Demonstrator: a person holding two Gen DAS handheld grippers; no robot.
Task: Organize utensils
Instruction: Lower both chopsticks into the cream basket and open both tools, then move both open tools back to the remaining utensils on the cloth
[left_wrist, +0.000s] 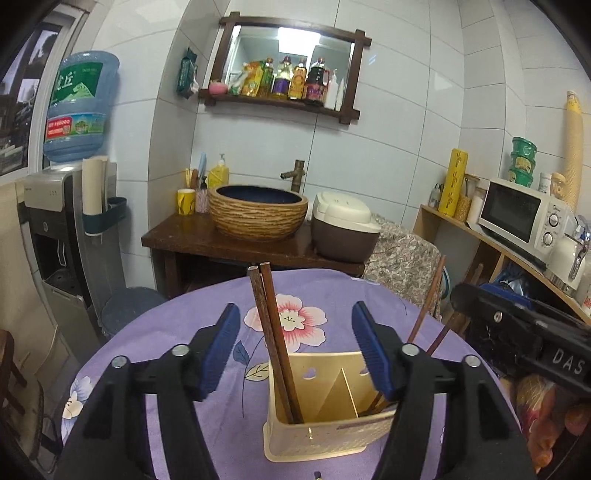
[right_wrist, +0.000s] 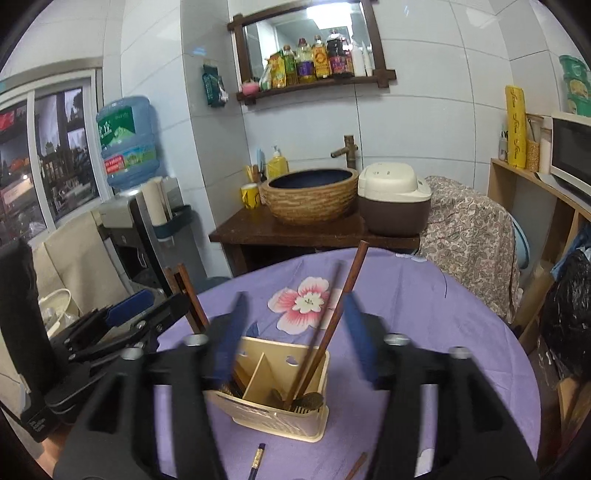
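A cream plastic utensil holder (left_wrist: 328, 428) with a middle divider stands on the purple flowered tablecloth (left_wrist: 177, 332). Two brown chopsticks (left_wrist: 275, 343) stand in its left compartment, two more (left_wrist: 430, 306) lean in the right one. My left gripper (left_wrist: 295, 350) is open above the holder, empty. In the right wrist view the holder (right_wrist: 280, 402) holds leaning chopsticks (right_wrist: 334, 317). My right gripper (right_wrist: 291, 339) is open above it, empty. A dark pencil-like stick (right_wrist: 256, 461) and a brown chopstick end (right_wrist: 356, 469) lie on the cloth in front.
A wooden counter (left_wrist: 221, 240) behind the table carries a woven basin (left_wrist: 258, 210) and a rice cooker (left_wrist: 345, 229). A water dispenser (left_wrist: 59, 229) stands left. A shelf with a microwave (left_wrist: 524, 218) stands right. The other gripper (right_wrist: 110, 328) shows at left.
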